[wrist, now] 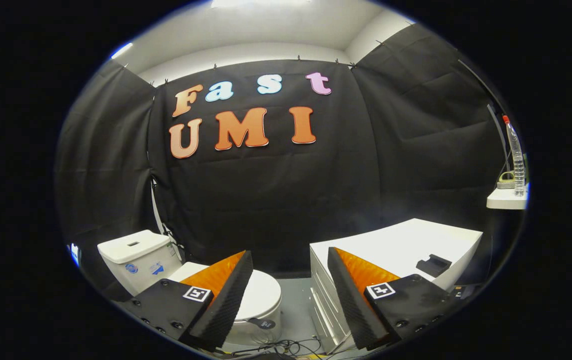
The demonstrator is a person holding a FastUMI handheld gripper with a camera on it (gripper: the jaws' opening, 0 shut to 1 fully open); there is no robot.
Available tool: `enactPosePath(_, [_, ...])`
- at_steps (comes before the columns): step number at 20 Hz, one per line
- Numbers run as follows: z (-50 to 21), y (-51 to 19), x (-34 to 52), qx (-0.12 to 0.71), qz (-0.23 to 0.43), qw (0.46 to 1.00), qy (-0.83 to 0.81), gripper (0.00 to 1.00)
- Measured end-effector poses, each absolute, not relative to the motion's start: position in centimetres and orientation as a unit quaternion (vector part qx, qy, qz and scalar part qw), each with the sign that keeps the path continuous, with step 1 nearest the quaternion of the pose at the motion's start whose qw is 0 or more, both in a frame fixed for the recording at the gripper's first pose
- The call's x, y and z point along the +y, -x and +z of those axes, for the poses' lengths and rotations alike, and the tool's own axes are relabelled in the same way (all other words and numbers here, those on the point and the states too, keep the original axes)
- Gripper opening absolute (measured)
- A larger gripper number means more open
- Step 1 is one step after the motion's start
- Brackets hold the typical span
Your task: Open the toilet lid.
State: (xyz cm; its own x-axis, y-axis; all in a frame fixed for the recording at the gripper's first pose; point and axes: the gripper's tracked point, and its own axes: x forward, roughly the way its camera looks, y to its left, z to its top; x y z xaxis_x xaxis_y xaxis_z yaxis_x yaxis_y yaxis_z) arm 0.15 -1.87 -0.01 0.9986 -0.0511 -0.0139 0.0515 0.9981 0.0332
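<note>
A white toilet stands low on the floor, beyond and below my left finger. Its lid lies flat and closed over the bowl, partly hidden behind that finger. The white tank rises behind it, against the black cloth wall. My gripper hovers well above and short of the toilet, open, with a wide gap and nothing between the fingers. The left fingertip overlaps the lid's near side in the view, without touching it.
A white cabinet with drawers stands to the right of the toilet, a small dark object on its top. A small white shelf further right carries a clear bottle. Cables lie on the grey floor in front of the toilet.
</note>
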Motion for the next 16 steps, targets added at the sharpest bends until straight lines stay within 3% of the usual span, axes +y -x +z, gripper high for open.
enactPosePath(16, [0.3, -2.4, 3.6, -0.03, -0.043, 0.994, -0.096, 0.98])
